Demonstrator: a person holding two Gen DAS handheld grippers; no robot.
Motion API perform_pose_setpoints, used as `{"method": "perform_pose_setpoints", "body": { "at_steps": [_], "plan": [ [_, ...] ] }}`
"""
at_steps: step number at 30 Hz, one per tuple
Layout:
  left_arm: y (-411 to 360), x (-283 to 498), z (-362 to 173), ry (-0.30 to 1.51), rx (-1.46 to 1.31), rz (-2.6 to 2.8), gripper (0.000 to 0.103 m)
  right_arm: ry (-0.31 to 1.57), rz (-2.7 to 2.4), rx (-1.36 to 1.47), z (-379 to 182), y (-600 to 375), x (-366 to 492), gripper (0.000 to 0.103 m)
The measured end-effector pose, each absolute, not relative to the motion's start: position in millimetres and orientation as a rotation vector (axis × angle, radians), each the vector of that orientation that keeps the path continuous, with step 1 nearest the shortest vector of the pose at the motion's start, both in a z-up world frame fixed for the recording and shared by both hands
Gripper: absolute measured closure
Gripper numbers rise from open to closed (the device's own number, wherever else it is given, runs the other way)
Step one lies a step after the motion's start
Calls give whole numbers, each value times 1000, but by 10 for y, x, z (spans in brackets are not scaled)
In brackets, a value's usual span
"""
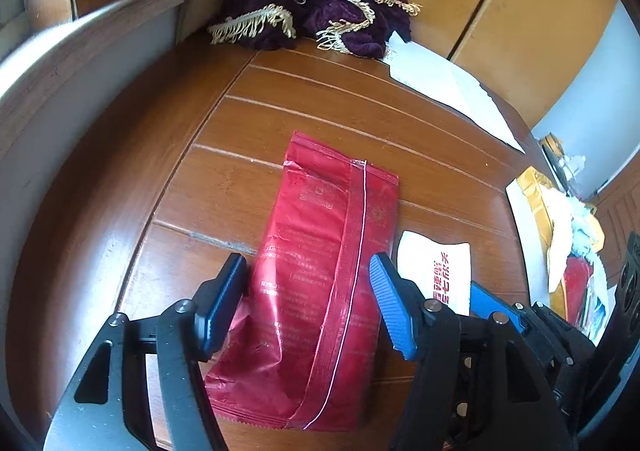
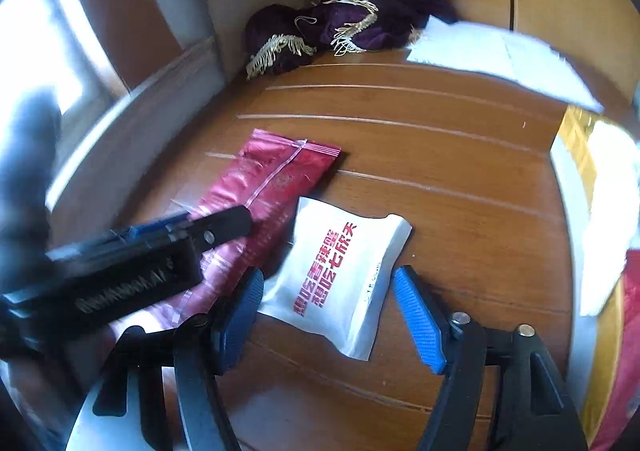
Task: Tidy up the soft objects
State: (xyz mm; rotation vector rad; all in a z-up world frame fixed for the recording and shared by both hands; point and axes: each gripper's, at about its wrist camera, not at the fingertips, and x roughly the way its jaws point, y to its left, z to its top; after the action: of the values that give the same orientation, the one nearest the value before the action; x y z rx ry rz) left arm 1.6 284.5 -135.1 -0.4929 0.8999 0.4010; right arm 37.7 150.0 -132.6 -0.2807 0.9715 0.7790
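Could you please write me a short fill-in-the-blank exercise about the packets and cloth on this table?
1. The long packet between the left hand-held gripper fingers is ____ in colour.
2. The white packet carries ____ lettering.
3. The purple cloth has a ____ fringe.
4. Both packets lie on a ____ table.

Missing words: red; red; gold; wooden

we see a long red foil packet (image 1: 320, 275) lying flat on the wooden tabletop (image 1: 360, 119), seam side up, a thin pale line running its length, its surface creased and glossy (the fine print on it is too small to read). just beside its right edge we find a small white pouch (image 2: 344, 275) with bold red characters, puffed and slightly tilted, one corner close against the red packet, both resting well short of the table's far end.
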Motion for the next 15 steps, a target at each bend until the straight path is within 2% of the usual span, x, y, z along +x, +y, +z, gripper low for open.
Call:
{"method": "perform_pose_setpoints", "body": {
  "at_steps": [2,3,5,6,7,8,12,14,15],
  "plan": [
    [2821,20,-1344,905,-481,394,35,948,773,-312,-1332,1494,350,60],
    [2802,24,-1342,910,-473,388,34,952,779,-306,-1329,1479,349,64],
    [2755,44,-1347,920,-436,393,31,948,771,-304,-1318,1438,340,81],
    [2732,56,-1359,929,-418,399,30,948,766,-300,-1302,1411,328,85],
    [2714,76,-1378,946,-405,405,30,945,760,-296,-1287,1394,314,96],
    [2706,92,-1394,957,-400,411,30,943,751,-287,-1275,1358,319,101],
    [2714,93,-1412,953,-406,413,30,980,777,-233,-1310,1263,373,101],
    [2705,80,-1417,939,-393,415,37,973,809,-182,-1256,1200,375,100],
    [2708,64,-1422,929,-394,416,38,967,811,-153,-1230,1166,383,96]
  ]
}}
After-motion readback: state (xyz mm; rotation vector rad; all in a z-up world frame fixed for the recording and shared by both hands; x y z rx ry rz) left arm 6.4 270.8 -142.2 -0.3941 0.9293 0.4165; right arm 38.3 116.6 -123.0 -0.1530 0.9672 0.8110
